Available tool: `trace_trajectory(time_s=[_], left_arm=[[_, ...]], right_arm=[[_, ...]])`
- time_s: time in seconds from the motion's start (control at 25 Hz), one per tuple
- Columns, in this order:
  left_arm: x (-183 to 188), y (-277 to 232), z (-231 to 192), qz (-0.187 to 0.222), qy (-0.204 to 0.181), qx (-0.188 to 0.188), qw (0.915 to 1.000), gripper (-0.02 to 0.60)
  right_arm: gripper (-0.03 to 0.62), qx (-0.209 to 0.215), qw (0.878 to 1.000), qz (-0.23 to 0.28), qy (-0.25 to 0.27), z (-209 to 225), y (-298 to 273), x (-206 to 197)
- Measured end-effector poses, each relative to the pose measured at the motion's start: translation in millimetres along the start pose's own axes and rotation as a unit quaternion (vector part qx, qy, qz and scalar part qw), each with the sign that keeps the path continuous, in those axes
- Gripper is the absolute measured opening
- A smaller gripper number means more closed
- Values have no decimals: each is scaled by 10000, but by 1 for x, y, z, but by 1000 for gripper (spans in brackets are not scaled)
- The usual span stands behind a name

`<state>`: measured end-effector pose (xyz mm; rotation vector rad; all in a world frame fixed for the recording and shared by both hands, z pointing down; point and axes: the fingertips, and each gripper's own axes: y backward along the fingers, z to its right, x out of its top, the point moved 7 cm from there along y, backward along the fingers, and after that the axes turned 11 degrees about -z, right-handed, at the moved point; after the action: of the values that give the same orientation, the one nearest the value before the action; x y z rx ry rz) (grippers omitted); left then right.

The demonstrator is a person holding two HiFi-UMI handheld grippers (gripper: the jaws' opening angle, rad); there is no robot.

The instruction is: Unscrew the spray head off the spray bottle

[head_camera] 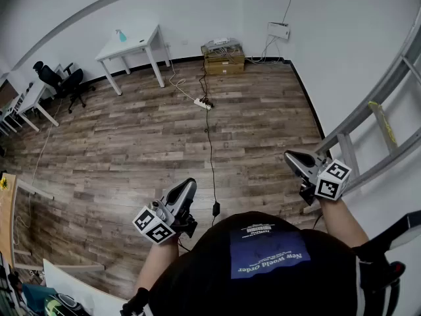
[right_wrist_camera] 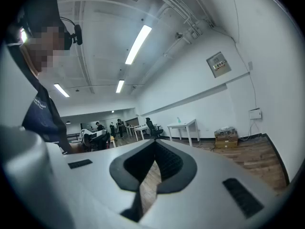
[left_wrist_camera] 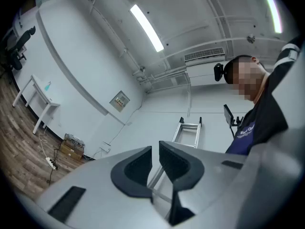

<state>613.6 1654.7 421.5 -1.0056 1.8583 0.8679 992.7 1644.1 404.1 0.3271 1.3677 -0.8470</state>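
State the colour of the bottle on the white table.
The bottle is pale turquoise; the head view shows it best.

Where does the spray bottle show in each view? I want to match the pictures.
Head view: bottle at upper left, on the white table by the far wall.
Left gripper view: bottle at far left, tiny, on the table.
Right gripper view: bottle right of centre, above the jaws, on the table.
Shared landmark: the boxes against the wall near that table.
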Motion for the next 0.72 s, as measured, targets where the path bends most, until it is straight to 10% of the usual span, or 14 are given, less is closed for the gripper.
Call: trace_trajectory(time_s=[0.72], left_arm=[[29,47,-79,101,31,606,9981,52]], right_arm=[[-3,384,9992,-106,-99,19,-114,16]])
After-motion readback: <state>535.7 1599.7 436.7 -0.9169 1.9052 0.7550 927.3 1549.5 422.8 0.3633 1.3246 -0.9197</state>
